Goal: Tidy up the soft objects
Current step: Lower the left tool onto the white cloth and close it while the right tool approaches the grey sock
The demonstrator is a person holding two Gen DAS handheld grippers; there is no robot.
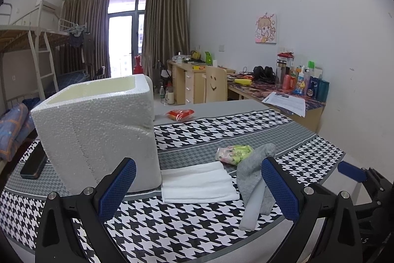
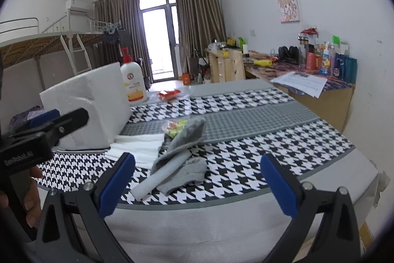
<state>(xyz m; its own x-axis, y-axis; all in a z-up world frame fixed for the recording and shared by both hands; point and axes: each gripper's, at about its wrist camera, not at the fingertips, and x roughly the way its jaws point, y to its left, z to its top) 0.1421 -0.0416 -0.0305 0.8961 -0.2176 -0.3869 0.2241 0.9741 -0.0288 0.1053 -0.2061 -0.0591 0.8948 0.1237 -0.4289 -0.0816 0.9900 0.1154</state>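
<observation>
Left gripper (image 1: 198, 185): level, low over houndstooth bedspread (image 1: 246, 125), fingers spread wide, empty. Right gripper (image 2: 197, 185): level at bed's near edge, fingers spread wide, empty.

On bedspread, beside one white foam box (image 1: 98, 122):
- one folded white towel (image 1: 198, 183), touching box base
- one grey cloth (image 1: 256, 166), draped over one pale roll (image 1: 251, 208)
- one green-pink floral pouch (image 1: 232, 153), touching the cloth
- one red packet (image 1: 180, 113), well apart behind
- one black phone (image 1: 34, 163)
- one lotion pump bottle (image 2: 133, 80)

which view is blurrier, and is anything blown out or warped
Right wrist view is softer: the gray cloth and the left tool crossing its edge look smeared. Left wrist view is crisp on the foam box and white towel. In both, the balcony door is overexposed and fisheye bends walls and bedspread edges.
</observation>
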